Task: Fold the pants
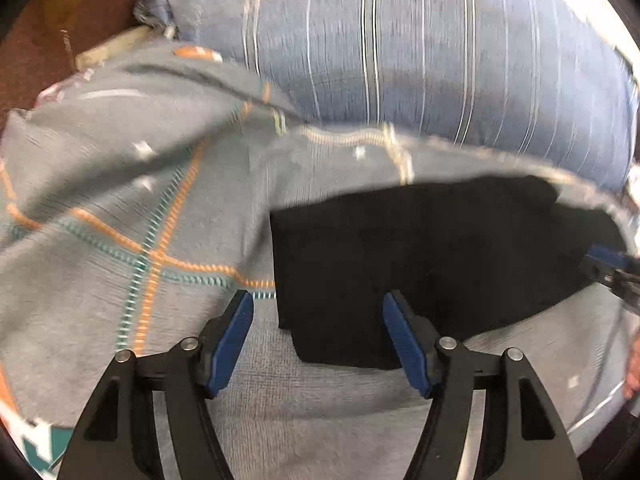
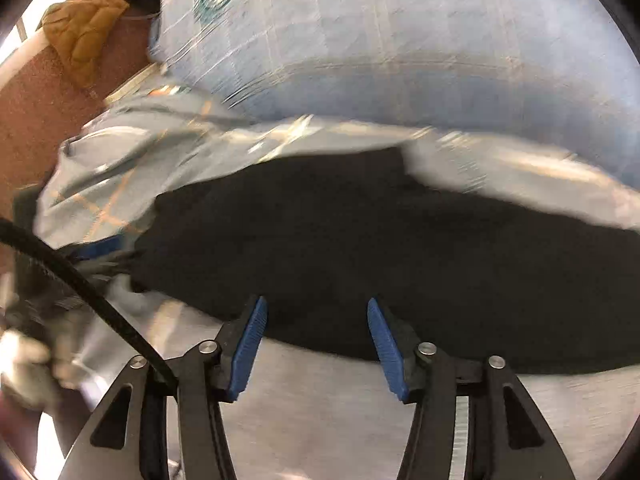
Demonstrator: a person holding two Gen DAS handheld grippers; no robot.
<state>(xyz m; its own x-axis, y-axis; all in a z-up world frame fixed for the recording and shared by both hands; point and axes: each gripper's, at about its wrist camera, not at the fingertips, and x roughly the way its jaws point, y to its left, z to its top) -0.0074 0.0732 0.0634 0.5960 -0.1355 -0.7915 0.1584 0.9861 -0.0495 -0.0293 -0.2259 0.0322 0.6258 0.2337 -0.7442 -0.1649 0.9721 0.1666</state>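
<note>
The black pants (image 1: 420, 256) lie folded into a flat rectangle on a grey patterned bedspread (image 1: 120, 184). My left gripper (image 1: 318, 300) is open and empty, its fingers just over the near left corner of the pants. The right gripper's tip (image 1: 612, 268) shows at the far right edge of the left wrist view. In the right wrist view the pants (image 2: 360, 248) spread wide and dark. My right gripper (image 2: 316, 306) is open and empty over their near edge. The left gripper (image 2: 100, 252) shows blurred at the left.
A large blue striped pillow (image 1: 400, 40) lies behind the pants and also shows in the right wrist view (image 2: 400, 40). A brown quilted jacket (image 2: 92, 16) lies on the reddish floor (image 2: 36, 92) at the upper left. A black cable (image 2: 80, 284) crosses the left side.
</note>
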